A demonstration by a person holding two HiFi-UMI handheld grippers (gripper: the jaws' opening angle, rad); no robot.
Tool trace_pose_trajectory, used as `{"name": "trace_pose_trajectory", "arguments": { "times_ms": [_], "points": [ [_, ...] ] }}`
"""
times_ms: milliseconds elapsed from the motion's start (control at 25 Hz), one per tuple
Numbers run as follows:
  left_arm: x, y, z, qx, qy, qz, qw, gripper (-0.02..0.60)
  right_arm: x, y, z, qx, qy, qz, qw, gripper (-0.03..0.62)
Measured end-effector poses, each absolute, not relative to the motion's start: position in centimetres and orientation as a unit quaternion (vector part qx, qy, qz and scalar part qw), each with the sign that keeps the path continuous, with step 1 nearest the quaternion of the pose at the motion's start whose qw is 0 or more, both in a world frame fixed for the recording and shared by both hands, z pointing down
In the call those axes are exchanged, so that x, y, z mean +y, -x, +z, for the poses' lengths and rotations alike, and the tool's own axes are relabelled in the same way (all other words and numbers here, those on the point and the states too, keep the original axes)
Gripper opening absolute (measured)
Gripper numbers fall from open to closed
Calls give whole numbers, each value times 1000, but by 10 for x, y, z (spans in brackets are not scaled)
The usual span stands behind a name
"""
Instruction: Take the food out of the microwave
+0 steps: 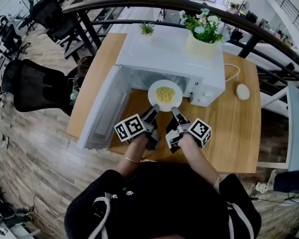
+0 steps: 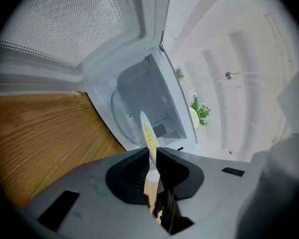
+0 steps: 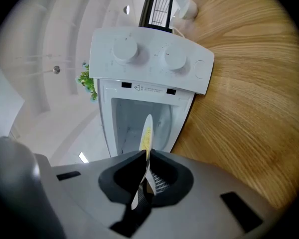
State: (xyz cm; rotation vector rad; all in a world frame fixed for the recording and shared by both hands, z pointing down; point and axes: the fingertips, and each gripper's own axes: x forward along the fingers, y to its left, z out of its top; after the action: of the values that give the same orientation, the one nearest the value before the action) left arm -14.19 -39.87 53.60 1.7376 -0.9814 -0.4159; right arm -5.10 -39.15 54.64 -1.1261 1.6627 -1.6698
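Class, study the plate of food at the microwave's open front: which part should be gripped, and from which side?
Its thin near rim, from the front. The plate lies level, food heaped centrally, the microwave behind it. The left gripper and right gripper pinch that rim so.

The plate (image 1: 165, 94) is just before the microwave (image 1: 169, 51), whose door (image 1: 102, 108) stands left.

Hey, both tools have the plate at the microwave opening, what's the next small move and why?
Probably draw the plate level and straight back toward yourself. The left tool and right tool are each shut on its near rim, it hangs at the microwave mouth, and the table lies just in front.
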Motion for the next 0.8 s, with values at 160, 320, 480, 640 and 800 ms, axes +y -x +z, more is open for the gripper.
{"name": "trace_pose_trajectory", "arguments": {
  "times_ms": [160, 320, 480, 640, 800],
  "points": [
    [-383, 141, 533, -415, -723, -180, 521, 48, -378, 49, 544, 625, 407, -612, 262, 24],
    [-371, 139, 528, -417, -727, -180, 515, 48, -367, 48, 540, 634, 398, -610, 261, 23],
    [-360, 138, 516, -417, -733, -184, 505, 48, -358, 48, 528, 658, 390, -592, 253, 28],
    [-354, 136, 504, -415, -742, -186, 492, 48, -352, 46, 517, 667, 382, -585, 258, 28],
    [-348, 129, 500, -414, -745, -189, 487, 48, -346, 39, 513, 669, 379, -584, 261, 28]
  ]
}}
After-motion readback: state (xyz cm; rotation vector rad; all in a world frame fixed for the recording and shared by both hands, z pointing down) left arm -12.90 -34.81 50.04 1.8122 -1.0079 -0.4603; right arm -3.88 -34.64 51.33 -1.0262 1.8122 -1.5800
